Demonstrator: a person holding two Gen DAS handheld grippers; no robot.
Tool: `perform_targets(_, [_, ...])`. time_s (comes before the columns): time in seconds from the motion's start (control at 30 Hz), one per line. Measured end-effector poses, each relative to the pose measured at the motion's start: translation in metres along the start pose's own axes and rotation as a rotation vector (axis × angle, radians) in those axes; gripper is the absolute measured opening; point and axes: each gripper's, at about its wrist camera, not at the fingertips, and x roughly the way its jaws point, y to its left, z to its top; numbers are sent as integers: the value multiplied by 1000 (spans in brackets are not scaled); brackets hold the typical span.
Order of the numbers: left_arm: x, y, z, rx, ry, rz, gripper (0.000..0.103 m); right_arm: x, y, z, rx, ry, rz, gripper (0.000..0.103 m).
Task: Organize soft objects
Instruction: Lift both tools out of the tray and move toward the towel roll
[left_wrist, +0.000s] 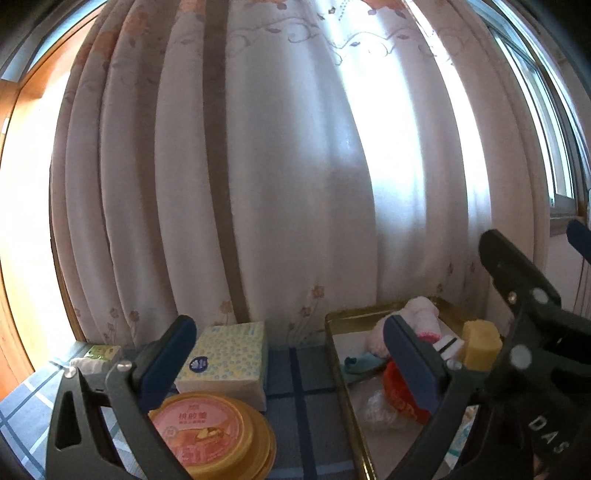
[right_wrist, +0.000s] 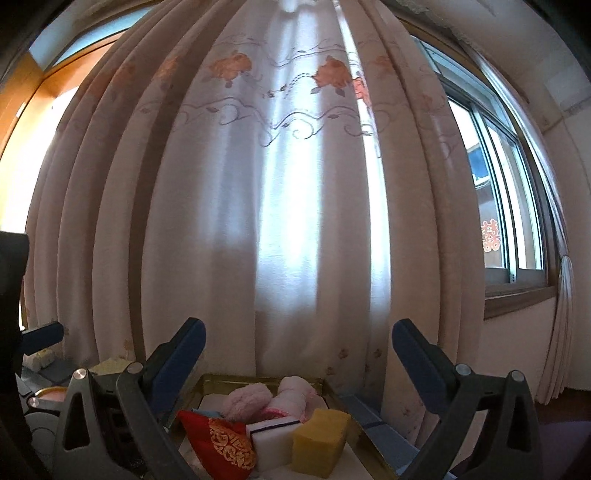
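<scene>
the right gripper stands spread and empty just above the yellow sponge, which looks light and squashy, best pinched across its flat sides.

I see a glossy gold metal tray holding a porous yellow sponge, a smooth white foam block, fluffy pink cloth and a red fabric pouch. The checked cloth under the shiny plastic lids looks matt.
</scene>
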Motion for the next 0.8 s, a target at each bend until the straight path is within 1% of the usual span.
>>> perform_targets(0.17, [5,2,-2,0,39,-6,103,1,-3,0,18,10,-8,102])
perform_targets(0.3, [7,10,-6,-42,65,-4,103,4,-13,-2,63,28,-29,102])
perform_targets(0.47, [7,19,-10,-78,81,2,103,11,-23,-4,114,82,-42,102])
perform_targets(0.57, [5,21,-10,-83,82,2,103,16,-25,-6,139,123,-21,102])
perform_targets(0.8, [3,28,-11,-96,87,3,103,9,-21,-5,115,91,-27,102])
